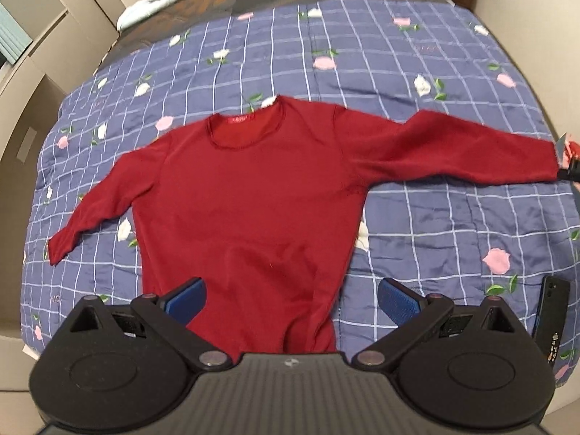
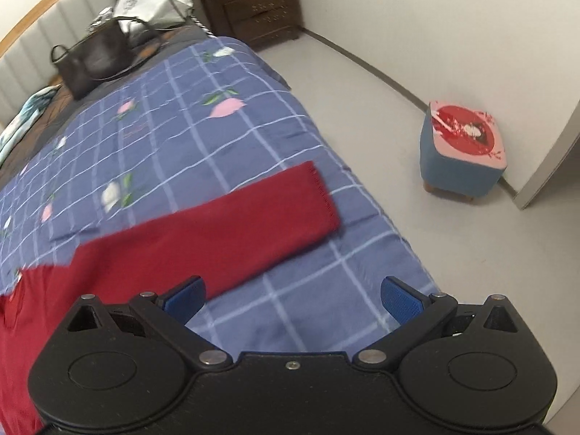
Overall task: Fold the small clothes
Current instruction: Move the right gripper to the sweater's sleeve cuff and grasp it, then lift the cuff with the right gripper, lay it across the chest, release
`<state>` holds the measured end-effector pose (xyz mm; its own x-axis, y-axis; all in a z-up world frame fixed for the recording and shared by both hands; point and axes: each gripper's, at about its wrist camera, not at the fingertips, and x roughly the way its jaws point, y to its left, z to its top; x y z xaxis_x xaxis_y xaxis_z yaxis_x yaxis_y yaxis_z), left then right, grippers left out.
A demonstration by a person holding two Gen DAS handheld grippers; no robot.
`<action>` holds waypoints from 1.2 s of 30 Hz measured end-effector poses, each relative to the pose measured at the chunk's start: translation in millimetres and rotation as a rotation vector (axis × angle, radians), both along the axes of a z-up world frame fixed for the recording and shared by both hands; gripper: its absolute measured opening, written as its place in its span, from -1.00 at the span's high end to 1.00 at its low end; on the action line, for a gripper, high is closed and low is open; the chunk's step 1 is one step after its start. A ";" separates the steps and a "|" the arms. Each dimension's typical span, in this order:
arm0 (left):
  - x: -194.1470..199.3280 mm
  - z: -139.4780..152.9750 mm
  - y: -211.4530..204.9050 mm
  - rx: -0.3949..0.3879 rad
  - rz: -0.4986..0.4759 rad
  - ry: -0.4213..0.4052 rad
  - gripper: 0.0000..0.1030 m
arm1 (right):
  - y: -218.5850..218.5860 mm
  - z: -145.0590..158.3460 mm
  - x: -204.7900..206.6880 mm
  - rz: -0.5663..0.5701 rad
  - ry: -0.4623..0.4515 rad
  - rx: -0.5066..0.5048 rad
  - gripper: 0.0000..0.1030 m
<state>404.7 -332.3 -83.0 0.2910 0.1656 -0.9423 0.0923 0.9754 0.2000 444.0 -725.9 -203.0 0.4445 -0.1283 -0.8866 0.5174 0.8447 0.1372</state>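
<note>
Red shirt [image 1: 250, 195] lies flat and unfolded on the quilt [image 1: 435, 217]; both grippers, left [image 1: 290, 299] and right [image 2: 291, 299], hover with jaws apart and empty, so the likely next move is seizing the right sleeve [image 2: 253, 214].

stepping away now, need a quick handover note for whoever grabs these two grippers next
Left claw: open, empty, over the hem of the red shirt.
Right claw: open, empty, over the quilt beside the shirt's sleeve.
Shirt lies face up and flat on the quilt, both sleeves spread out, collar away from the left claw.
Done: shirt laid out. No fold is made.
Left: fold the sleeves in, then fold the body.
</note>
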 end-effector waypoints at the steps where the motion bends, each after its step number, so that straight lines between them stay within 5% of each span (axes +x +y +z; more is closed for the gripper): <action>1: 0.9 -1.8 -1.2 -0.001 0.001 0.006 -0.99 | -6.1 -5.9 5.8 -0.012 0.007 0.015 -0.99; 6: 4.4 -7.5 -10.8 0.014 -0.002 0.013 -0.99 | -34.2 -34.5 27.4 -0.076 -0.038 0.129 -0.97; 11: 4.1 -9.7 -13.1 0.033 0.001 0.020 -0.99 | -47.6 -61.1 42.7 -0.183 -0.020 0.169 -0.58; 17: 3.5 -6.6 -6.2 0.054 0.027 0.019 -0.99 | -44.7 -64.4 54.4 -0.231 0.004 0.118 0.39; 19: 4.7 -3.4 -3.1 0.049 0.042 0.012 -0.99 | -39.2 -60.8 56.1 -0.206 0.003 0.091 0.85; 36: -3.8 63.6 37.4 0.059 0.129 -0.184 -0.99 | 7.6 50.2 38.0 0.020 -0.177 0.003 0.90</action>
<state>400.8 -295.0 -19.3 0.4298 0.2660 -0.8628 -0.0753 0.9628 0.2594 482.0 -718.3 -152.8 0.5958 -0.1153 -0.7948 0.4678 0.8542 0.2268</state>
